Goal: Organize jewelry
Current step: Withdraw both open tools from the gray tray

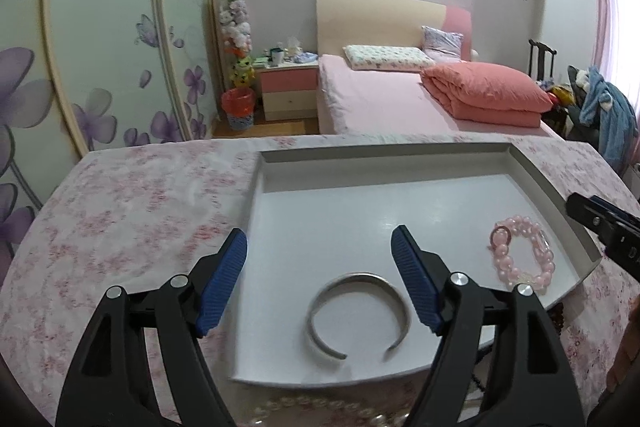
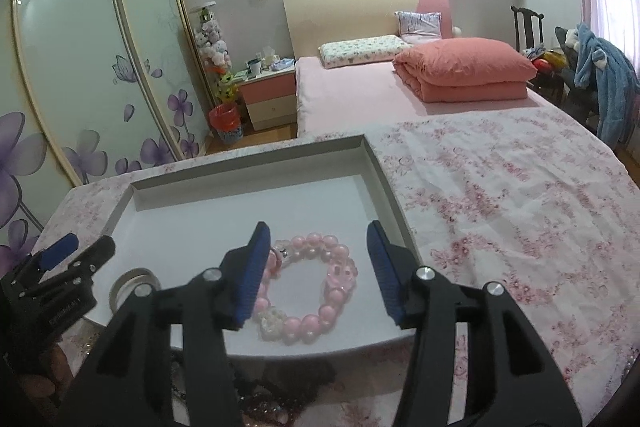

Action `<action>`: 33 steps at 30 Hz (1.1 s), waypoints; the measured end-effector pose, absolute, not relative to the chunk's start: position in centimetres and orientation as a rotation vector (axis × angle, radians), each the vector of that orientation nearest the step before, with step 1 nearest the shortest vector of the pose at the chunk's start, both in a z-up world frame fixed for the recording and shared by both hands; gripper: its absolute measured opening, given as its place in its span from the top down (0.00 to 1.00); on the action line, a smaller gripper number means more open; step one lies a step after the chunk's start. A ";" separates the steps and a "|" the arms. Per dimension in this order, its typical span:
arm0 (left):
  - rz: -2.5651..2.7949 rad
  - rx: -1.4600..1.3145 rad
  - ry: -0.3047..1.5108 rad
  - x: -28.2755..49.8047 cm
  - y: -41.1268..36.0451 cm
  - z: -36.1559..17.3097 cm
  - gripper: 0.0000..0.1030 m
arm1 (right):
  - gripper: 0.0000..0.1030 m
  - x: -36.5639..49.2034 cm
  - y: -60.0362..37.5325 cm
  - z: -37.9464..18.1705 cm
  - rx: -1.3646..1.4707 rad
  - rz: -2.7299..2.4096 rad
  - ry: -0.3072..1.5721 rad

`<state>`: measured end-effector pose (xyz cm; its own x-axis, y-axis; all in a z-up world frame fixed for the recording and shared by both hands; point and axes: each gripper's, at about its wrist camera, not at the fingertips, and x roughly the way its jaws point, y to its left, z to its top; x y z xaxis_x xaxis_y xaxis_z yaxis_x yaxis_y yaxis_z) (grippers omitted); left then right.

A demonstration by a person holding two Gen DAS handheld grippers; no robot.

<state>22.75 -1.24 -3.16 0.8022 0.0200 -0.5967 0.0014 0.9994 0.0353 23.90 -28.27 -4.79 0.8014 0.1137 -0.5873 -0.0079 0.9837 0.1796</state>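
A: What jewelry is there, and where does it lie?

B: Two pieces, both on the smooth floor of a shallow white tray [image 1: 460,155] with low straight walls. One is a silver cuff bangle [image 1: 358,313], a plain metal band bent into an open C with its gap toward the camera. The other is a pink bead bracelet [image 2: 310,289], a ring of glossy round beads with a few clear, faceted ones among them. They lie well apart, the beads toward the tray's right side.

A: And the grippers?

B: The left gripper [image 1: 320,281] hangs over the bangle with its jaws spread wide, the ribbed blue pads clear of the metal on both sides. The right gripper [image 2: 318,269] stands over the bead bracelet, jaws apart; I see neither pad pressing on the beads, so nothing is gripped.

A: What is under the tray?

B: A soft, wrinkled tablecloth [image 2: 500,195], white with a pink floral print. At the near edge, a blurred strand of pale pearls [image 1: 320,409] lies on it, just outside the tray.
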 end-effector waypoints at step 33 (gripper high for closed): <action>0.109 -0.007 0.698 9.4 6.1 -4.0 0.20 | 0.75 12.4 -24.0 -9.8 0.000 0.185 0.886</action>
